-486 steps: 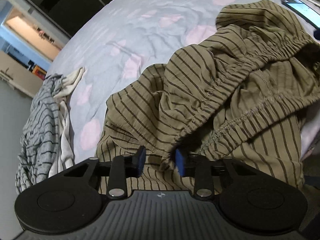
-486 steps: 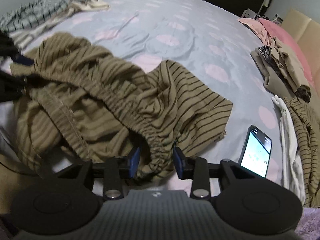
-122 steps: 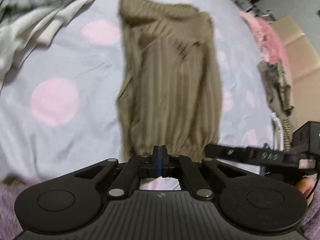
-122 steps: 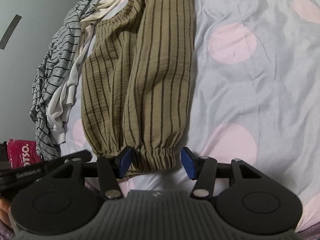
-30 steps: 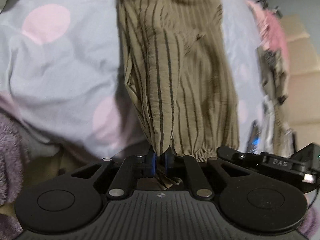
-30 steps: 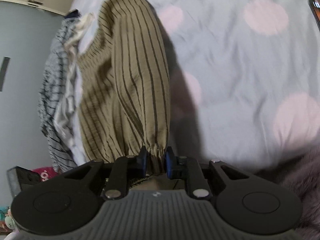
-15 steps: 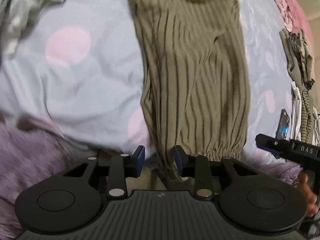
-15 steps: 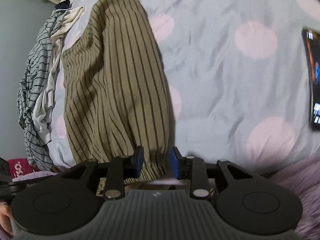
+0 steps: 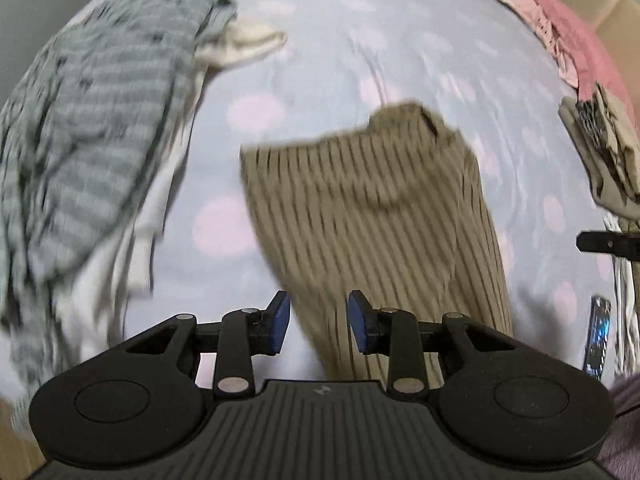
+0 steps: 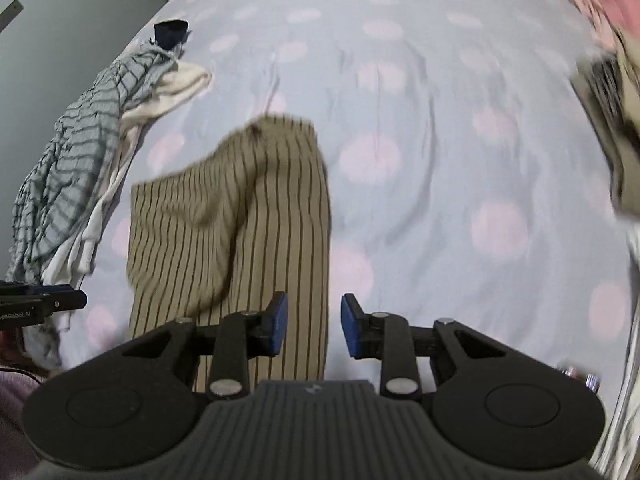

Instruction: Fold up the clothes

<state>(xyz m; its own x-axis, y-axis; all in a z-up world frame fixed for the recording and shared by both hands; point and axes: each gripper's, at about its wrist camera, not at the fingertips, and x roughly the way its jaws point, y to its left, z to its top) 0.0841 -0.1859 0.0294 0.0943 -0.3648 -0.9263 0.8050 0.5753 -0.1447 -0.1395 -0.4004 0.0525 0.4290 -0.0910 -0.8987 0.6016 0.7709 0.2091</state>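
Bed sheet (image 9: pixel 360 40): pale blue with pink dots, it fills most of both my views, creased through the middle of the frame.
Striped trousers (image 9: pixel 372 216): olive-brown with dark stripes, they lie flat on the sheet, running from the centre of the left wrist view down behind my left gripper; in the right wrist view (image 10: pixel 228 232) they sit left of centre, with a fold of cloth lying across the upper half.
Grey striped garment (image 9: pixel 88 120): heaped along the left side of the left view, blurred, well apart from the trousers.
Cream garment (image 9: pixel 240 46): tucked under and beside the grey heap, upper left.
Pink cloth (image 9: pixel 568 32): at the upper right edge of the left view.
Beige folded pile (image 9: pixel 608 160): at the right edge, below the pink cloth.
Left gripper (image 9: pixel 319 322): my blue pads are spread apart, and nothing is pinched; the trousers lie on the sheet beyond the gap.
Right gripper (image 10: pixel 313 324): pads likewise parted and gripping nothing; the right edge of the trousers shows past the gap's left half.
Phone (image 9: pixel 598 336): lower right of the left view, screen lit, beside the trousers.
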